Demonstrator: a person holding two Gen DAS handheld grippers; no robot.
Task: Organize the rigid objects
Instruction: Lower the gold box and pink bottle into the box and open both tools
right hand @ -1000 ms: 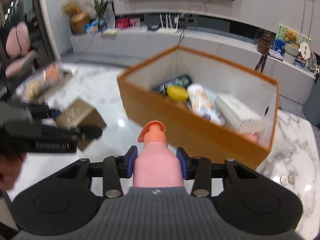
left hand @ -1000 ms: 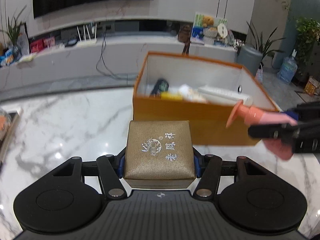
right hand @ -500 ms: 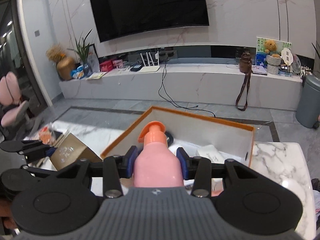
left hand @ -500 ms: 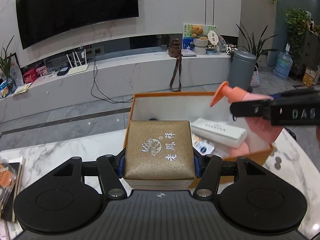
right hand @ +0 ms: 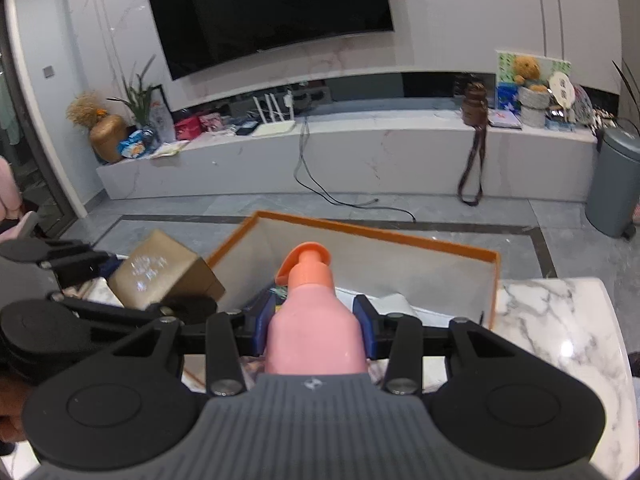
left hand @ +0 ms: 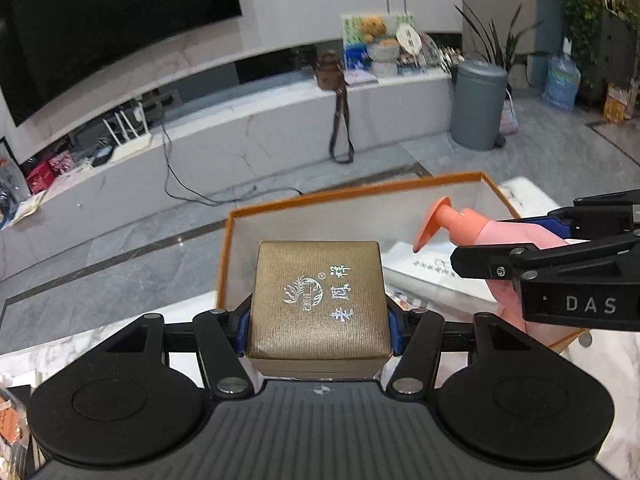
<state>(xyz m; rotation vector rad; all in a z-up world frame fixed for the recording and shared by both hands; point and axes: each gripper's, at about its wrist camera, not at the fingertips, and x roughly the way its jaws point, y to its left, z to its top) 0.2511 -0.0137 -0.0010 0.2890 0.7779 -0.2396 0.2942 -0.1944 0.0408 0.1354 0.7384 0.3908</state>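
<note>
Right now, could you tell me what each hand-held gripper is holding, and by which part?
The left hand-held gripper clamps the square gold textured gift box by its two sides; the right hand-held gripper grips the pink pump bottle around its body.

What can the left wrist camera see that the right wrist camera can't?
Only the left wrist view shows the silver writing on the gold box clearly, the "DAS" lettering on the right gripper, and a blue water jug.

Only the right wrist view shows the gold vase with dried grass and a wall switch.

Both show the orange box, the pink pump bottle, the TV, the teddy bear and the grey bin.
</note>
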